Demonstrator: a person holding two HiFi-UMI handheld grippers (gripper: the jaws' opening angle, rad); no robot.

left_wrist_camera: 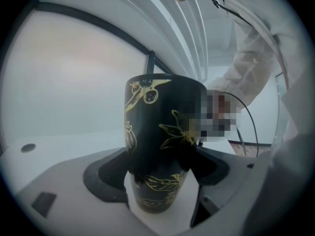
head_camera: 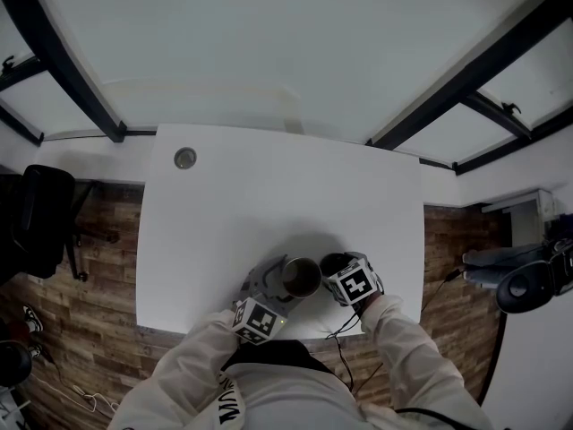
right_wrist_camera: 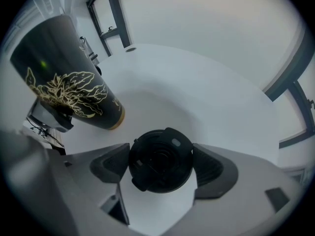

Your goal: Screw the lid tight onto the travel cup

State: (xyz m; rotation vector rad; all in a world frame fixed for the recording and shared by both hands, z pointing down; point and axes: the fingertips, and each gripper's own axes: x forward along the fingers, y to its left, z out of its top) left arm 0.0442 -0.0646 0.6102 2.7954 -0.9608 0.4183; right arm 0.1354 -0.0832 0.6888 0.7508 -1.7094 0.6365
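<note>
A black travel cup (head_camera: 302, 277) with a gold flower pattern stands upright on the white table (head_camera: 269, 195), its mouth uncovered. My left gripper (head_camera: 273, 280) comes at it from the left and is shut on its lower body; in the left gripper view the cup (left_wrist_camera: 157, 141) fills the gap between the pads of the left gripper (left_wrist_camera: 160, 177). Just right of the cup, the round black lid (right_wrist_camera: 160, 156) lies flat on the table. My right gripper (right_wrist_camera: 161, 166) points steeply down over it, open wide, one pad on each side of the lid. The cup (right_wrist_camera: 69, 82) shows at its upper left.
The table's near edge runs just under both hands. A round cable hole (head_camera: 185, 158) sits at the far left corner. A black chair (head_camera: 40, 218) stands left of the table, and a thin cable (head_camera: 345, 352) hangs by my right sleeve.
</note>
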